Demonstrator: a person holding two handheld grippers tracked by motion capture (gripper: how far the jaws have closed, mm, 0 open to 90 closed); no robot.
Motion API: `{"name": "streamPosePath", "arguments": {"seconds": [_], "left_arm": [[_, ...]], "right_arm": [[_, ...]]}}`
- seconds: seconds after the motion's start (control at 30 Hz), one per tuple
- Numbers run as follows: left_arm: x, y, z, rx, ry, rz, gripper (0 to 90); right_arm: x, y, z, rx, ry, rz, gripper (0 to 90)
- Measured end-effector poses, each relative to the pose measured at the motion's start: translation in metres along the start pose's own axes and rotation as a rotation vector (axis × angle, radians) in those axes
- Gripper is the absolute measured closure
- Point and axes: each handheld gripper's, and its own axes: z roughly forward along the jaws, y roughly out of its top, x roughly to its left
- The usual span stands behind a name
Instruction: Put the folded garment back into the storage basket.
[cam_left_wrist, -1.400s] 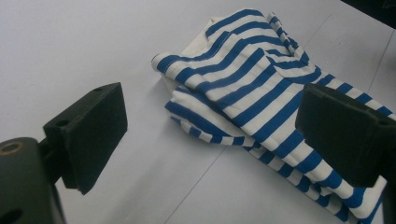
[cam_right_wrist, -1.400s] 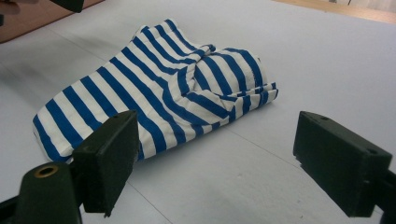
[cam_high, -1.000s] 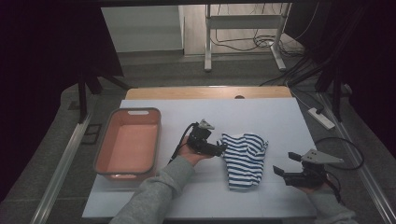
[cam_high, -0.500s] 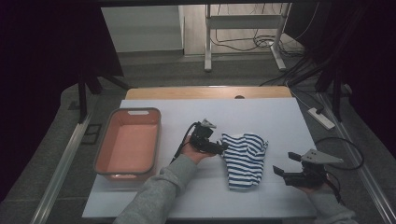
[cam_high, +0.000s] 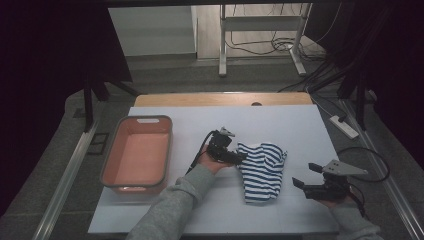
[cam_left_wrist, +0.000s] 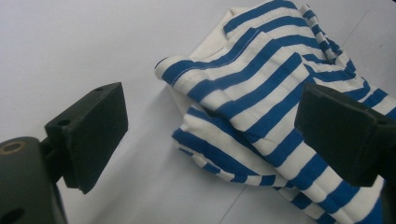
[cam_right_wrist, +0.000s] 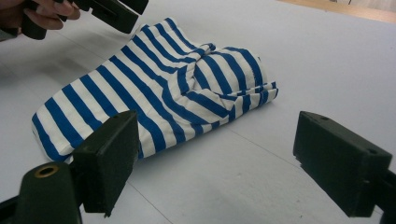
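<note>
Nudging closer: left gripper (cam_high: 239, 157) reaches striped cloth (cam_high: 262, 171) edge.

The high view is dim, its corners sinking into black around the pale table (cam_high: 300, 125). The two gripper views are evenly lit and sharp on the striped cloth (cam_right_wrist: 154, 93), which casts soft shadows; their near jaws look slightly soft.

No legible text, label, brand, number or sign anywhere. Striped cloth (cam_high: 263, 171): blue and white bands only, no tag or print visible. Pink tub (cam_high: 138, 153): plain walls, no marking. Worktop (cam_high: 280, 125): blank white sheet. Claw pads in both gripper views: bare black, unmarked.
</note>
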Motion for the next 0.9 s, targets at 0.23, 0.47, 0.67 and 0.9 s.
{"name": "streamPosePath", "arguments": {"seconds": [0.23, 0.47, 0.67, 0.9], "left_arm": [[0.001, 0.001, 0.01, 0.013, 0.005, -0.003, 9.6], [-0.001, 0.002, 0.018, 0.029, 0.008, 0.007, 9.3], [-0.002, 0.003, 0.024, 0.044, 0.004, 0.015, 9.3], [-0.004, 0.003, 0.029, 0.051, 0.003, 0.012, 8.9]], "right_arm": [[0.0, 0.0, 0.0, 0.001, 0.001, -0.001, 15.3], [0.0, 0.0, -0.001, 0.002, 0.001, -0.001, 15.3], [0.0, 0.0, 0.0, 0.001, 0.003, -0.002, 15.3], [0.0, 0.0, 0.0, 0.003, 0.002, 0.0, 15.3]]}}
